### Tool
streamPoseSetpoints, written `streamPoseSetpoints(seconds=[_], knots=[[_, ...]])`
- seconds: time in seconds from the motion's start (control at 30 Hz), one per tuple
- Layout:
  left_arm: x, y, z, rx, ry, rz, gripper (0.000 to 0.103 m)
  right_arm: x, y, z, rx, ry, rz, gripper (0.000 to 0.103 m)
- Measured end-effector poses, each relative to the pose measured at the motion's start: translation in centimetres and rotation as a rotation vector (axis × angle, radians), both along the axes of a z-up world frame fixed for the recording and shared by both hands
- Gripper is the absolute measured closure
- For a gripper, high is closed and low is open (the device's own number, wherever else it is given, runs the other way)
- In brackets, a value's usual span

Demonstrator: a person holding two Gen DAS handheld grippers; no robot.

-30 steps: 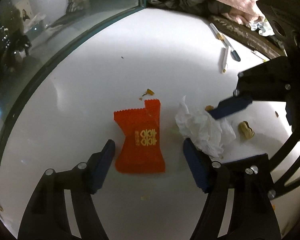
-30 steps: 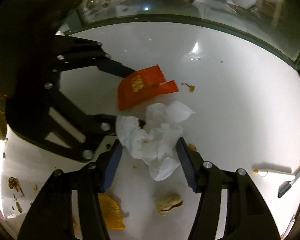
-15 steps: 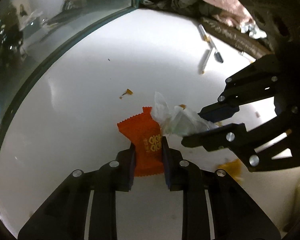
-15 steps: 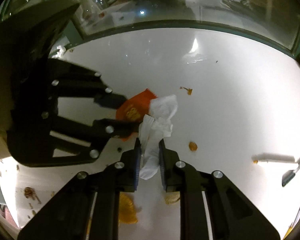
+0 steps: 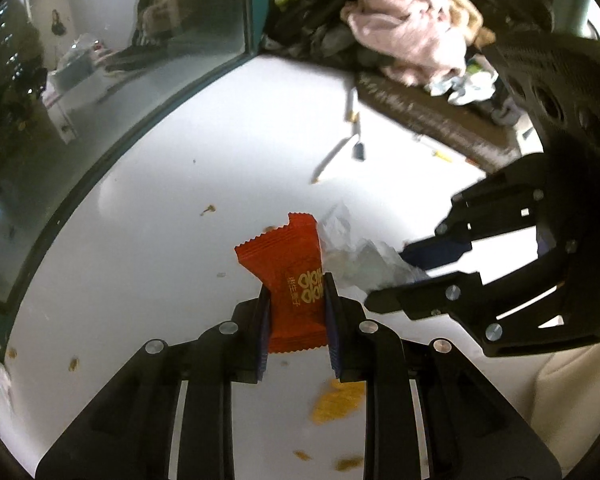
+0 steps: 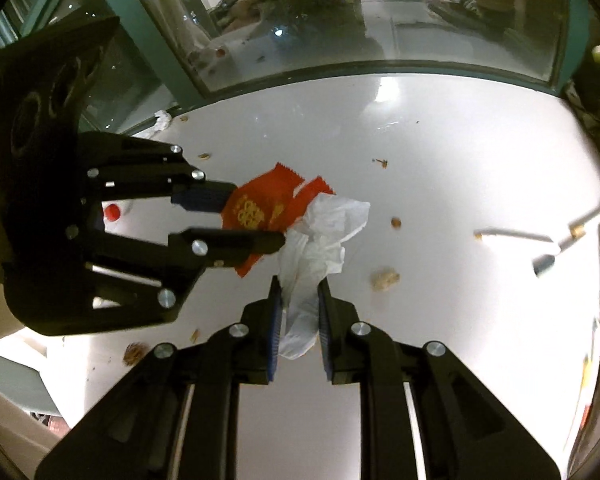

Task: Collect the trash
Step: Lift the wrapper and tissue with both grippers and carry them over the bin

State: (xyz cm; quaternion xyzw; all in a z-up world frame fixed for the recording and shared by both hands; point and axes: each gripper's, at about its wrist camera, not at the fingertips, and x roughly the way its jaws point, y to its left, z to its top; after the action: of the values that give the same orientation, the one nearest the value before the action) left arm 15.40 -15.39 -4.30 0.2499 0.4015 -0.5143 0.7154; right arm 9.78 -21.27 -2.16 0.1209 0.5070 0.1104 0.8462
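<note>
My left gripper [image 5: 296, 292] is shut on a red snack wrapper [image 5: 290, 260] with gold print, held above the white table [image 5: 180, 240]. In the right wrist view the same wrapper [image 6: 260, 204] sits between the left gripper's [image 6: 256, 216] fingers. My right gripper [image 6: 299, 292] is shut on a crumpled white tissue [image 6: 320, 236], also lifted off the table. From the left wrist view the right gripper [image 5: 388, 276] comes in from the right with the tissue [image 5: 356, 256] beside the wrapper. The two held pieces almost touch.
Crumbs, a peanut shell [image 6: 385, 279] and an orange chip [image 5: 336, 400] lie on the table. Pens [image 5: 356, 136] rest near the far right. A pile of clothes with a pink cloth [image 5: 404, 28] lies at the back. A glass pane [image 6: 340, 12] borders the table's far edge.
Both grippers closed, the left on the wrapper and the right on the tissue. Both then rose off the table with their pieces.
</note>
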Motion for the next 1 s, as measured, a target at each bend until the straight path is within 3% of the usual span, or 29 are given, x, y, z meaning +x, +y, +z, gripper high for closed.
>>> streamPoseSetpoints(seconds=[0.3,0.47,0.73,1.0], knots=[[-8.8,-1.2,3.2,-0.011,-0.053,-0.055,0.082,-8.1,-0.7,3.4,0.009,-0.038,-0.062,0.086],[-12.6,-2.9,4.0,-0.025,-0.042,-0.061,0.082,-12.1,-2.3,4.2,0.004,-0.046,-0.084,0.086],[-17.4,-6.3,4.9,-0.039,-0.054,-0.060,0.082,-16.0,-4.8,5.1,-0.032,-0.062,-0.044,0.086],[-20.4,-7.7,6.1,-0.054,-0.050,-0.101,0.082,-20.0,-6.2,5.9,-0.036,-0.059,-0.104,0.086]])
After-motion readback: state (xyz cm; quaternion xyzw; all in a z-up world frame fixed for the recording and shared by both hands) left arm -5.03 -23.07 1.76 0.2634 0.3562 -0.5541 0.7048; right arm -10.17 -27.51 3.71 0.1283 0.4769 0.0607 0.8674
